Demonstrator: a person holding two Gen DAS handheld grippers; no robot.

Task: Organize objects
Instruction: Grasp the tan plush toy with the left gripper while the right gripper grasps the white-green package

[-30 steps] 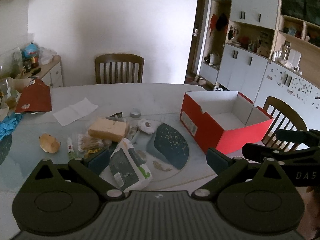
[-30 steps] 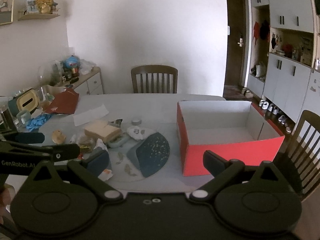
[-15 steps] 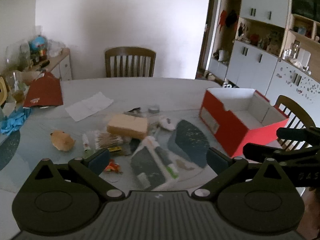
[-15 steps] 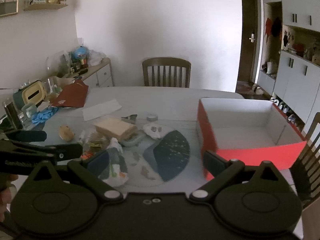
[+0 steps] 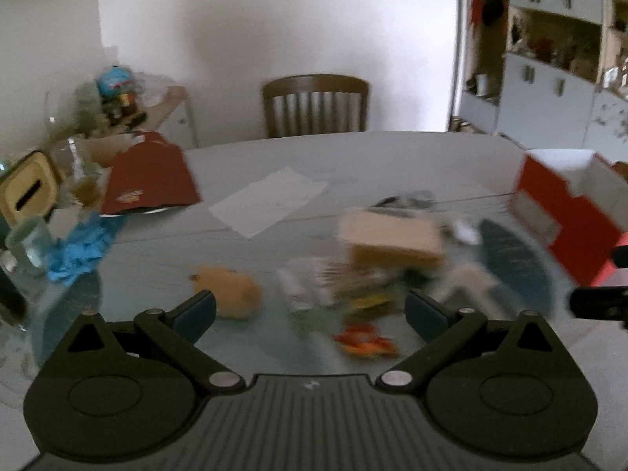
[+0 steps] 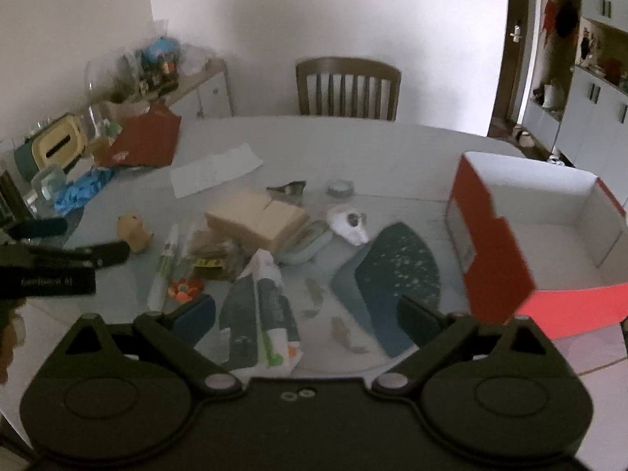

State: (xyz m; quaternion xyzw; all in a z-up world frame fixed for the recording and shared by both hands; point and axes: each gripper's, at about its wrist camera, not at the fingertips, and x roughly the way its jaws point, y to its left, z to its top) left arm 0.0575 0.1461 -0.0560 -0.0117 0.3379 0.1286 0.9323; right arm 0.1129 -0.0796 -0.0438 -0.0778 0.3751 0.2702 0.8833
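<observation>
— What does your left wrist camera show?

— My left hand-held gripper (image 5: pixel 310 308) hangs over the near part of the desk (image 5: pixel 353 165), its jaws spread wide with nothing between them. The picture is blurred. Just beyond the left finger lies a small tan plush toy (image 5: pixel 231 292); near the right finger sits a little orange object (image 5: pixel 365 343) that I cannot name. Farther in is a tan cardboard box (image 5: pixel 392 237), and right of it a dark blue fan-shaped piece (image 5: pixel 514 263). The red shoebox (image 5: pixel 565 212) stands open at the far right edge. A sheet of white paper (image 5: pixel 269 206) lies in the middle, a dark red folder (image 5: pixel 151 180) and a blue crumpled cloth (image 5: pixel 80 247) to the left. A wooden chair (image 5: pixel 316 104) stands behind the desk.

— And the right wrist camera?

— My right hand-held gripper (image 6: pixel 306 316) is likewise wide open and empty, low over the near edge. Between its fingers lies a dark green and white packet (image 6: pixel 261 310), and toward the right finger the blue fan-shaped piece (image 6: pixel 396 278). The shoebox (image 6: pixel 494 243) sits to the right, its inside white and bare. The cardboard box (image 6: pixel 257 218) is in the middle of the clutter, with a white tube (image 6: pixel 165 271) and the plush toy (image 6: pixel 133 229) to its left, a white shell-like object (image 6: pixel 349 223) to its right, and a small round tin (image 6: pixel 339 187) farther back. My other gripper (image 6: pixel 66 259) pokes in from the left edge.
</observation>
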